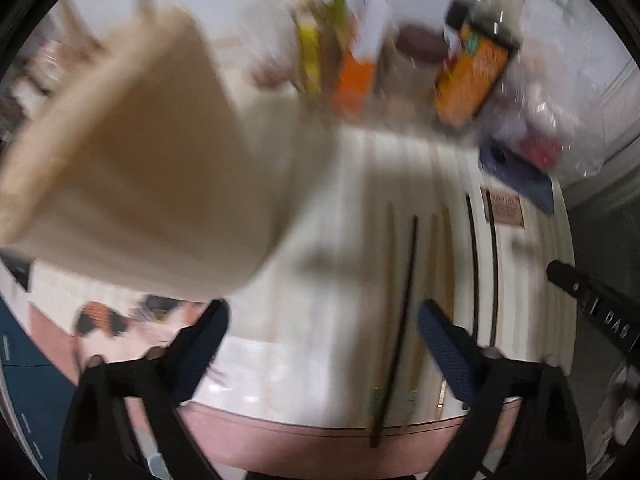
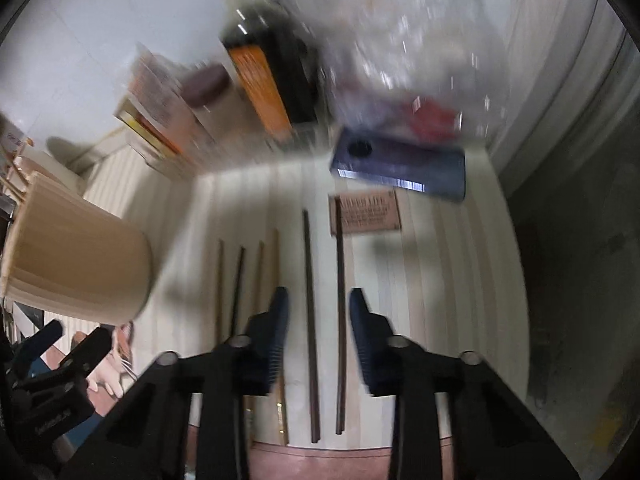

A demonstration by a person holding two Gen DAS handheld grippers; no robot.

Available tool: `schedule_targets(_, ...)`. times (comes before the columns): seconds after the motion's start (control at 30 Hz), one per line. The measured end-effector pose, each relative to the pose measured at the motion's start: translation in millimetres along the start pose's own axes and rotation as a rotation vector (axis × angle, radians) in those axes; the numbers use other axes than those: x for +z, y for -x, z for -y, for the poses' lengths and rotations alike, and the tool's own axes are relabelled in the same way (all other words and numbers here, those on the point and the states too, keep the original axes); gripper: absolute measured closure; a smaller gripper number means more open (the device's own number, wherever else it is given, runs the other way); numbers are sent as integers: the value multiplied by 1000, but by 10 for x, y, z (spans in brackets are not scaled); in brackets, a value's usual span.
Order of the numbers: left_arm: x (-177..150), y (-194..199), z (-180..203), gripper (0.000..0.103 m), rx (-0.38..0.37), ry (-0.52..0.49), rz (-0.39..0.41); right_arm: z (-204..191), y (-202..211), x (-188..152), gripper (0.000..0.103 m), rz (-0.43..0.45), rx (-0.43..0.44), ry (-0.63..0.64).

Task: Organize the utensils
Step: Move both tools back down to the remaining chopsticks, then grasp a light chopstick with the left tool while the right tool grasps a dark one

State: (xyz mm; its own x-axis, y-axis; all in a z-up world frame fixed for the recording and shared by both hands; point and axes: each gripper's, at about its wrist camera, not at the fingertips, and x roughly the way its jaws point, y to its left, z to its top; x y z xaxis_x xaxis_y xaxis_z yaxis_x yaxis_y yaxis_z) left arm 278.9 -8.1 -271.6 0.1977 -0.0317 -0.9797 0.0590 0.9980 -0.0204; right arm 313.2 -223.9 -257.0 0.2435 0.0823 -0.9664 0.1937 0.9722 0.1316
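Cream utensil holder [image 2: 76, 256], contents blurred, beside 6 chopsticks [image 2: 310, 320]; both hand-held grippers [image 1: 323, 346] [image 2: 318, 330] wide open, empty.

Matt cream holder [image 2: 76, 252], wooden chopsticks [image 2: 310, 320]

Both my views smear with motion blur; the cup [image 1: 132, 184] is softest. Bright indoor light, glare on plastic [image 2: 404, 40], dark fisheye corners.
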Motion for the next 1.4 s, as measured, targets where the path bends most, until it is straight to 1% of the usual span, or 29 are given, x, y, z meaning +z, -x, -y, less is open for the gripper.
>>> schedule_targets(0.03, 30, -110, 31, 23, -13, -1, -29, 37, -76, -10, 88, -18, 1, -4)
schedule_targets(0.07, 67, -205, 59, 25, -24, -2, -48, 79, -161, -22, 90, -36, 2, -14)
schedule_targets(0.13, 133, -404, 126, 25, -30, -11, -86, 146, -322, -39, 92, -62, -4, -21)
schedule_targets(0.2, 167, -554, 217, 25, -41, -30, -109, 197, -470, -51, 93, -89, -8, -24)
schedule_targets(0.27, 199, -674, 291, 38, -31, -47, -133, 226, -602, -52, 92, -118, -9, -23)
schedule_targets(0.3, 215, -729, 333, 42, -31, -58, -145, 237, -654, -53, 92, -130, -12, -23)
schedule_targets(0.33, 225, -772, 361, 55, -23, -65, -154, 246, -707, -52, 92, -142, -12, -22)
schedule_targets(0.37, 230, -817, 384, 64, -10, -71, -165, 244, -745, -57, 92, -150, -15, -20)
schedule_targets(0.4, 233, -870, 405, 67, -4, -76, -177, 251, -774, -57, 92, -157, -20, -19)
schedule_targets(0.43, 232, -903, 421, 78, 7, -84, -182, 265, -809, -56, 92, -164, -20, -22)
schedule_targets(0.47, 232, -899, 424, 85, 2, -85, -169, 286, -861, -54, 92, -174, -15, -29)
schedule_targets(0.5, 235, -908, 436, 90, 20, -92, -169, 297, -890, -49, 92, -181, -11, -34)
schedule_targets(0.53, 229, -934, 440, 99, 32, -98, -181, 306, -914, -48, 92, -187, -9, -39)
schedule_targets(0.57, 224, -954, 431, 100, 39, -95, -189, 328, -954, -40, 92, -192, -7, -47)
schedule_targets(0.67, 147, -934, 392, 102, 58, -92, -177, 328, -1054, -3, 92, -207, -6, -47)
schedule_targets(0.8, 16, -897, 286, 102, 48, -53, -189, 232, -1076, 26, 92, -200, -30, 11)
schedule_targets(0.87, -52, -883, 238, 102, 30, -35, -197, 183, -1082, 16, 96, -201, -49, 38)
schedule_targets(1.03, -249, -818, 117, 102, -9, -10, -219, 187, -1076, -50, 103, -231, -67, 52)
schedule_targets(1.13, -293, -738, 29, 102, -68, 18, -211, 264, -1039, -156, 103, -238, -63, 45)
schedule_targets(1.17, -327, -701, 7, 100, -95, 34, -199, 279, -1042, -175, 103, -241, -60, 42)
schedule_targets(1.2, -304, -665, -6, 100, -139, 53, -189, 305, -1028, -201, 103, -244, -55, 36)
schedule_targets(1.23, -310, -629, -55, 99, -160, 61, -191, 369, -1010, -220, 103, -244, -50, 28)
schedule_targets(1.27, -273, -627, -60, 93, -180, 69, -196, 401, -999, -239, 103, -245, -45, 16)
schedule_targets(1.3, -235, -630, -50, 90, -190, 72, -199, 448, -998, -265, 103, -246, -36, 0)
schedule_targets(1.33, -194, -627, -30, 82, -189, 65, -191, 499, -984, -275, 102, -245, -26, -15)
schedule_targets(1.37, -120, -617, 2, 78, -183, 55, -187, 523, -974, -274, 102, -244, -17, -28)
schedule_targets(1.4, -91, -637, 46, 78, -168, 35, -188, 543, -961, -265, 102, -241, -12, -35)
